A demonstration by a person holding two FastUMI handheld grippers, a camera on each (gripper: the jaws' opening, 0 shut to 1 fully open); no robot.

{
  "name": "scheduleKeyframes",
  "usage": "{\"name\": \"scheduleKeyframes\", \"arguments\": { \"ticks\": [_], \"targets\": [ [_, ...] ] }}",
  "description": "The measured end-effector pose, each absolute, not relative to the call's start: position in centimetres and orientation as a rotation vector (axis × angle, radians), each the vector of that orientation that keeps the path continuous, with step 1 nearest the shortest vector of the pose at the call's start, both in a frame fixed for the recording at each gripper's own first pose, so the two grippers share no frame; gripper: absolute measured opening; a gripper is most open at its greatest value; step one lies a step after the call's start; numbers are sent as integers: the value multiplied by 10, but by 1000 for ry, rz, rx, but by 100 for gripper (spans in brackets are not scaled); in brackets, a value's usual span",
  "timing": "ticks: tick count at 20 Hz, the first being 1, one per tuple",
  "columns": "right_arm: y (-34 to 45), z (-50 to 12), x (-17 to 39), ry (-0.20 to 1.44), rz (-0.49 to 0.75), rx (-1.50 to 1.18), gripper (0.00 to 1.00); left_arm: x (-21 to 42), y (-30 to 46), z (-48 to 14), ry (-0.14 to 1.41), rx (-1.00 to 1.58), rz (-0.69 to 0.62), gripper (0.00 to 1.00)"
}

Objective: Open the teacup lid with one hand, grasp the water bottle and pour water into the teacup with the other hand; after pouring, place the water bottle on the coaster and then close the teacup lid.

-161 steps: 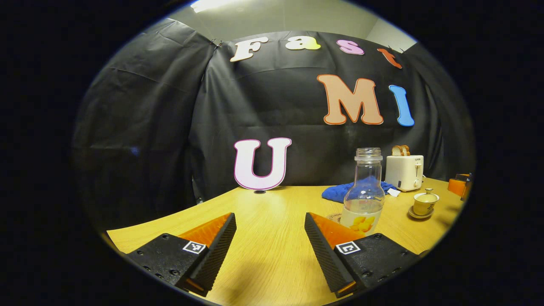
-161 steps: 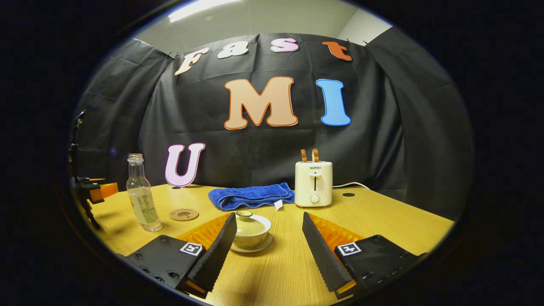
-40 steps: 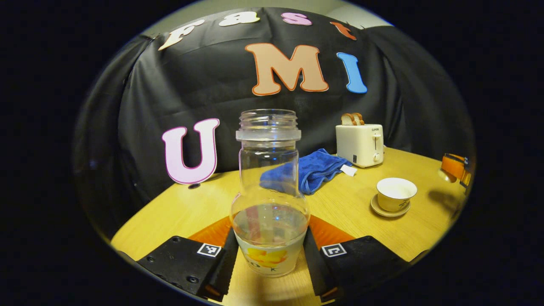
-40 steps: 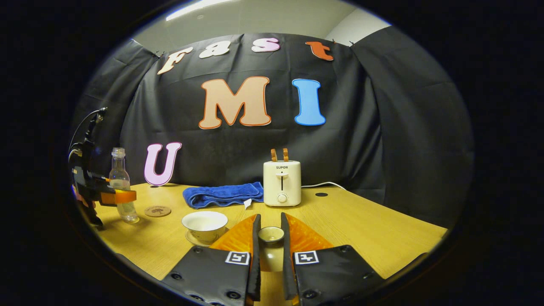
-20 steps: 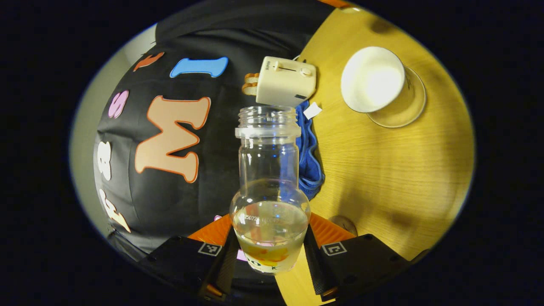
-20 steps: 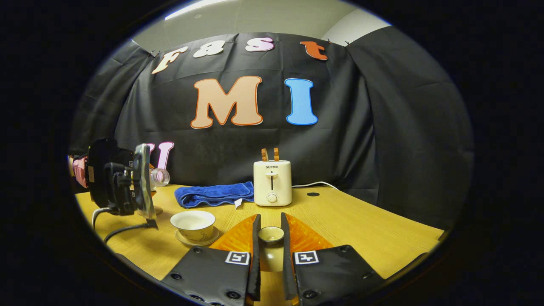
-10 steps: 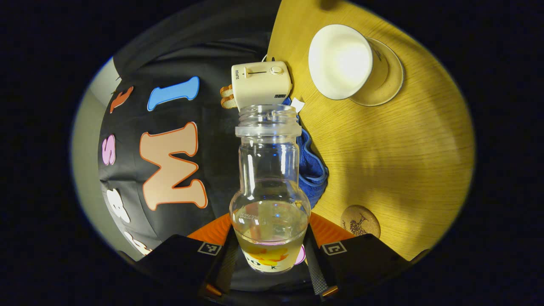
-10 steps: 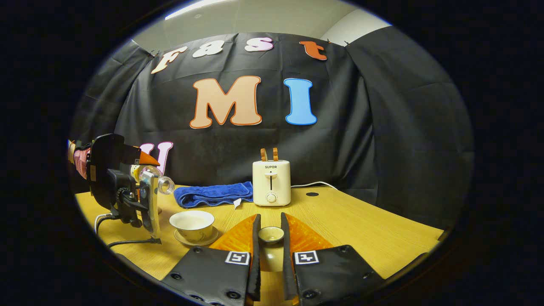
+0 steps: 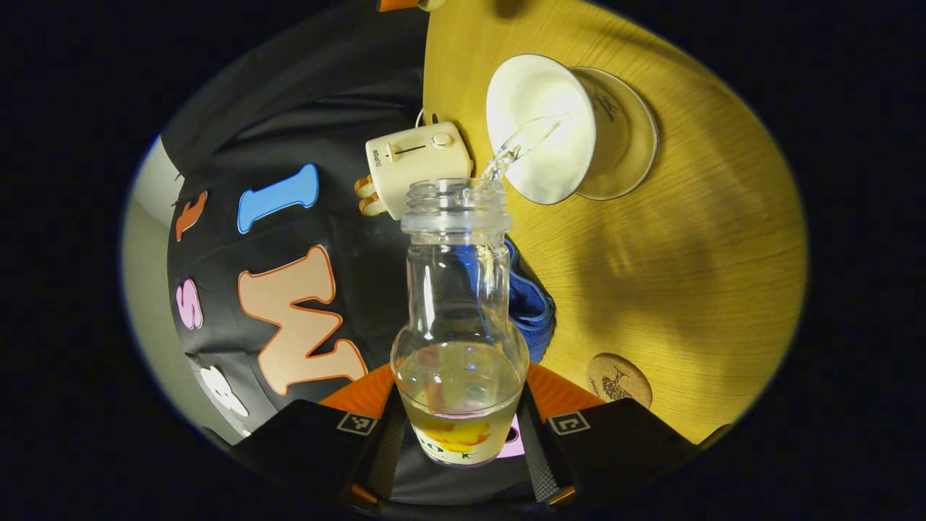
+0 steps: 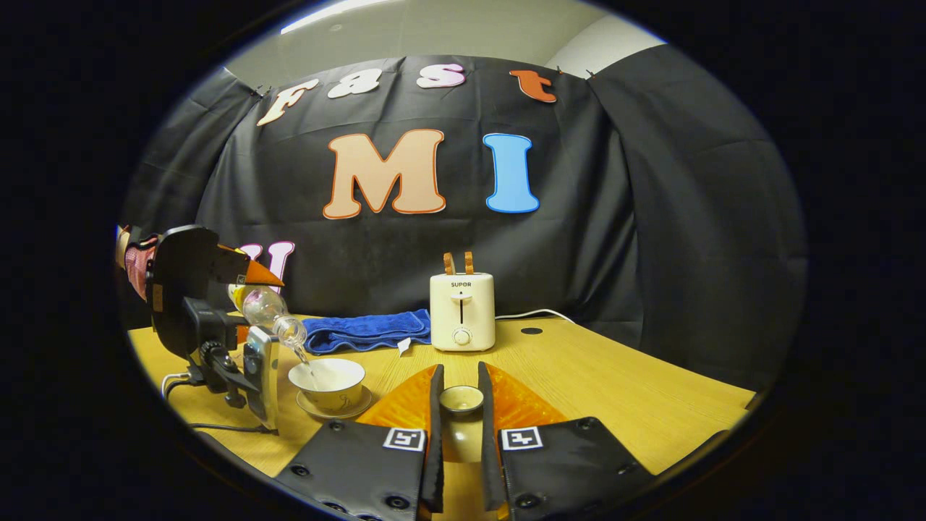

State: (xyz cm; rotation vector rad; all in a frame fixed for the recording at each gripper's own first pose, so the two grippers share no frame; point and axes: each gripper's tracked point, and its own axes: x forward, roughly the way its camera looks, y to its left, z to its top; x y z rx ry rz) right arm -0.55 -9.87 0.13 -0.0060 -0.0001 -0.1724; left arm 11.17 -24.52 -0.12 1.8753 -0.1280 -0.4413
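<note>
Left gripper (image 9: 458,441) clamps the tilted clear water bottle (image 9: 458,318), streaming into the white teacup (image 9: 541,126).

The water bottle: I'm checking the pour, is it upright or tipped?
Tipped. The water bottle, held in the left gripper, slants mouth-down, a stream falling into the teacup.

Warm overhead light — ceiling strip (image 10: 329,13) glows at top. Desk (image 9: 673,275) bright, soft shadows across it. Strong fisheye bending at edges — focus sharp.
</note>
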Motion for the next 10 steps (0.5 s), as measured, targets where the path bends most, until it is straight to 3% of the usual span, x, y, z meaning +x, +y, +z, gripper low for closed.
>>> {"name": "scheduleKeyframes", "arguments": {
  "ticks": [10],
  "targets": [
    [-99,2,-5,0,-174,-6,24,110,-261,14,-191,2012,-448,70]
  ]
}}
